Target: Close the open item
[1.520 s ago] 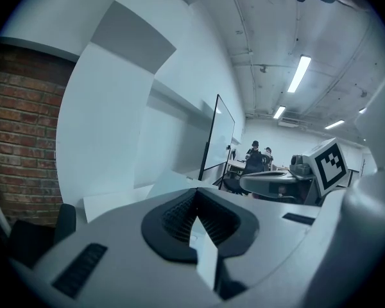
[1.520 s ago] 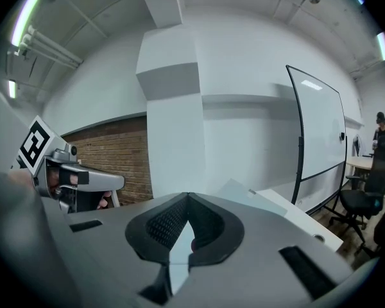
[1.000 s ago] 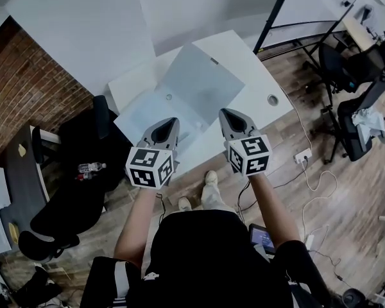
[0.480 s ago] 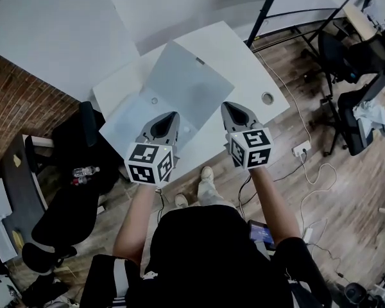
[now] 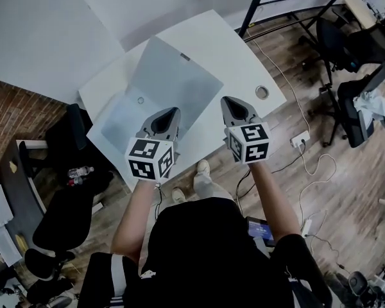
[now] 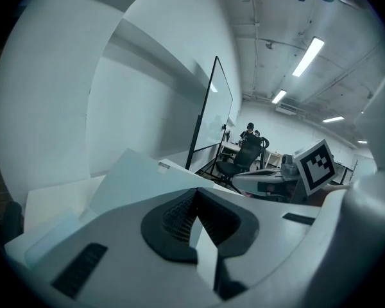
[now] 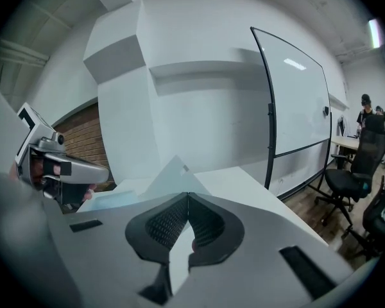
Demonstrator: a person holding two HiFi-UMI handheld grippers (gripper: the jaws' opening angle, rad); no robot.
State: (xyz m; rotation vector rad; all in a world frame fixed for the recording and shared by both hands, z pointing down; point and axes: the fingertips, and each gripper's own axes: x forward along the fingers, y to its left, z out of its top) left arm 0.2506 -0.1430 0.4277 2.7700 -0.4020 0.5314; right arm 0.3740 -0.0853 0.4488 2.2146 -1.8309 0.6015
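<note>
Compared with a second ago, the open box (image 5: 124,117) on the white table (image 5: 244,53) lies further up-left in the head view; left gripper (image 5: 169,111) and right gripper (image 5: 229,100) hover near it, jaws pressed together, empty; its lid (image 5: 176,82) stands raised, so I judge that closing is not begun.

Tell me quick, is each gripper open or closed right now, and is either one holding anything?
Left gripper: closed, jaws together, holding nothing.
Right gripper: closed, jaws together, holding nothing.
</note>
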